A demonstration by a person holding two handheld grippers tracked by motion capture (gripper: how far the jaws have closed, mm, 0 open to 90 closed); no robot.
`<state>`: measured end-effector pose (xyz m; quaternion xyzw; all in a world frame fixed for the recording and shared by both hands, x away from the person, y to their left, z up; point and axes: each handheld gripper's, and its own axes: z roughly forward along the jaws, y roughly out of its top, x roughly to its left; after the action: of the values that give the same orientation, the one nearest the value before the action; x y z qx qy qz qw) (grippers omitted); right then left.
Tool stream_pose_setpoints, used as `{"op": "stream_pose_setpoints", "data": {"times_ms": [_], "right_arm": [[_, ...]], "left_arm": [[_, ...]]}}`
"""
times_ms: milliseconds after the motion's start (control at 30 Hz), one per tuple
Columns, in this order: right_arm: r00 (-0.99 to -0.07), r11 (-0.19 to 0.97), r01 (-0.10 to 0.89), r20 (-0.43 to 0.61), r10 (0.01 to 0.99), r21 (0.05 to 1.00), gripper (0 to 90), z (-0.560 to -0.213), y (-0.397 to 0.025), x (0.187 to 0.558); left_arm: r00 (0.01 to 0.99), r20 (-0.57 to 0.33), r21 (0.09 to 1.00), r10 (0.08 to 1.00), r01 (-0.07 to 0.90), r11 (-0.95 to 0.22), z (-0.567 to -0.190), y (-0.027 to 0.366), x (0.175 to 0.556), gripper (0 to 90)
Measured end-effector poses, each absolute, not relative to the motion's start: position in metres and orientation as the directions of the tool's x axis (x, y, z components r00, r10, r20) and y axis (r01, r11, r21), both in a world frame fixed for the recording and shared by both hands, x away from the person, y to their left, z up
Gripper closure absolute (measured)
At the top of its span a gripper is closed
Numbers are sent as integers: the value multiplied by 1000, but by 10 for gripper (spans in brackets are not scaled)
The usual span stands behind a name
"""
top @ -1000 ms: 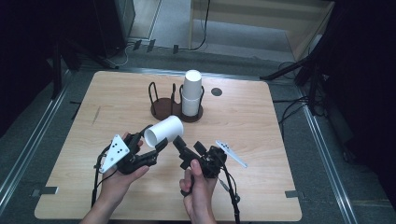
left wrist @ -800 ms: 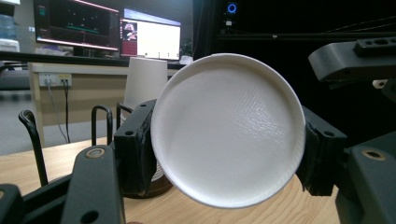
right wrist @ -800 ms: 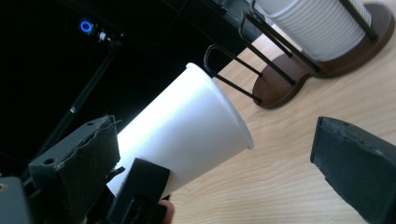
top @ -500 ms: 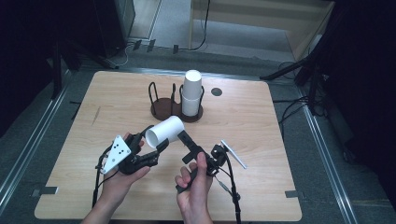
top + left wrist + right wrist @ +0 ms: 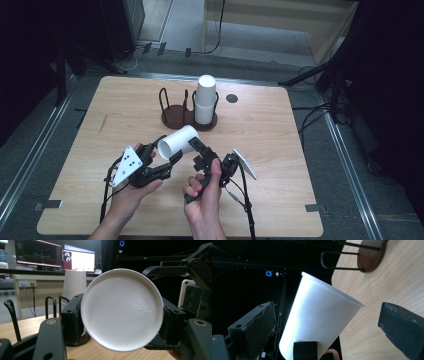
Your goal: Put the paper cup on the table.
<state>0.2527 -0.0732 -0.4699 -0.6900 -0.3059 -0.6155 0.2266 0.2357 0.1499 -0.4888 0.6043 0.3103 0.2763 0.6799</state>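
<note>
White paper cup (image 5: pixel 178 141): lying sideways above the table's (image 5: pixel 300 150) near centre, clamped across its base end by the left gripper (image 5: pixel 165 155). Right gripper (image 5: pixel 200 150): at the cup's 4 o'clock, jaws spread wide, straddling the rim without contact. Stacked cups (image 5: pixel 205 100) in wire holder (image 5: pixel 176 112): 12 o'clock.

The table (image 5: pixel 280 150) is viewed from above its near edge, toward twelve o'clock. The white cup (image 5: pixel 121 308) is seen base-on, very close, along the left gripper's jaws. Its side (image 5: pixel 319 322) is seen closely from the right gripper. The cup holder (image 5: pixel 187 117) is shared.
</note>
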Motion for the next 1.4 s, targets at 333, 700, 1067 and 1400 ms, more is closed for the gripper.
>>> {"op": "stream_pose_setpoints", "data": {"times_ms": [333,700,1067,1400], "right_arm": [[132,-699,713,989,67,-48,20,-479,-67,261],[164,-704,701,986,0,-117,52,-483,-65,268],[182,-701,697,983,-32,-152,64,-485,-62,273],[190,-689,704,980,-51,-172,95,-489,-58,277]], "left_arm": [[662,-76,994,745,-6,107,-490,147,235,339],[671,-68,995,738,-4,95,-491,143,234,338],[676,-68,995,734,-3,95,-491,141,233,337],[679,-67,995,731,-5,96,-491,141,233,337]]}}
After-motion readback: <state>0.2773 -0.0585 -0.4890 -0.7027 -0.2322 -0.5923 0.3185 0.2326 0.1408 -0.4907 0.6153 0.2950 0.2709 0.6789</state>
